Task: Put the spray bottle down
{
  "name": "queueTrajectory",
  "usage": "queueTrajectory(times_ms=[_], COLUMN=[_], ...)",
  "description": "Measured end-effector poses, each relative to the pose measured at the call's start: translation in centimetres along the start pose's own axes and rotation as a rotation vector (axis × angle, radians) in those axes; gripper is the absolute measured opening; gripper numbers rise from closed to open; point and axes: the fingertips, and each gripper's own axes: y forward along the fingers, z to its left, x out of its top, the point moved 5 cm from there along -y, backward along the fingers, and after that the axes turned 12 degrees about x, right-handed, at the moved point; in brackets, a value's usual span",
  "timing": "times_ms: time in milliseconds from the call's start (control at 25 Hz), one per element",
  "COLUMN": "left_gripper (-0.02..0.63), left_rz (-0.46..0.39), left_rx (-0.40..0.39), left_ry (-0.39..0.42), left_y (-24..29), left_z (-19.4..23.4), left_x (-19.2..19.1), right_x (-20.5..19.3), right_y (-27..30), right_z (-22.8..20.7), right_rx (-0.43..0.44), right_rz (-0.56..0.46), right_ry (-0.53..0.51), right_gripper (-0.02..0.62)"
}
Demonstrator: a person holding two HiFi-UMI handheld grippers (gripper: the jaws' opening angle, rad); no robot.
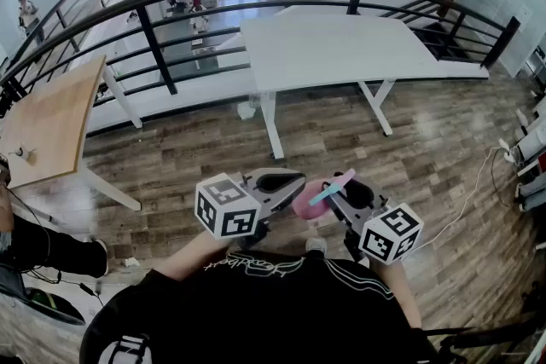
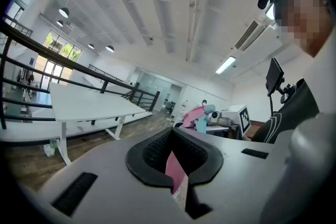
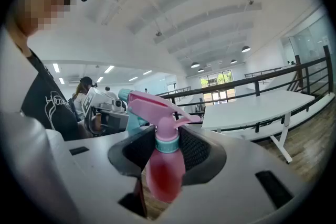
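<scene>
Nearest to me was my own black shirt [image 1: 256, 303], and just beyond it the two marker cubes, one on the left [image 1: 226, 206] and one on the right [image 1: 390, 232]. My right tongs [image 1: 341, 193] were clamped on the pink spray bottle [image 3: 164, 165]. The jaws stood wide around its rounded body, so that its teal collar and pink trigger head rose above them. The bottle stood roughly upright in that grip, in the air in front of my waist and over the wood-plank floor [image 1: 409, 149]. It rested on no counter. My left tongs [image 1: 290, 182] pointed in toward it from the other side, with their tip just beside the bottle. I could not tell whether they touched it. In the left gripper view those jaws were drawn together to a narrow slit, and a thin pink strip [image 2: 176, 170] showed in it. I could not make out what the strip was. Farther off stood a bare white counter [image 1: 341, 47] on white legs, well apart from the bottle. A wooden counter [image 1: 51, 115] stood off to my left. Behind both ran a dark curved railing [image 1: 153, 38]. A white cable [image 1: 469, 200] trailed across the floor on my right.
</scene>
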Motion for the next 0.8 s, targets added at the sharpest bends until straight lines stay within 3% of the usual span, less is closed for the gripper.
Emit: queueTrajectory(times_ms=[800], left_gripper=[0.008], left_rz=[-0.054], left_rx=[-0.022], left_ry=[0.013], left_y=[-2.2], left_z=[0.8], left_x=[1.8], right_x=[1.9], right_y=[0.9], right_z=[1.8], right_rx=[-0.003], right_rz=[-0.031], right_ry=[-0.023], right_gripper=[0.138])
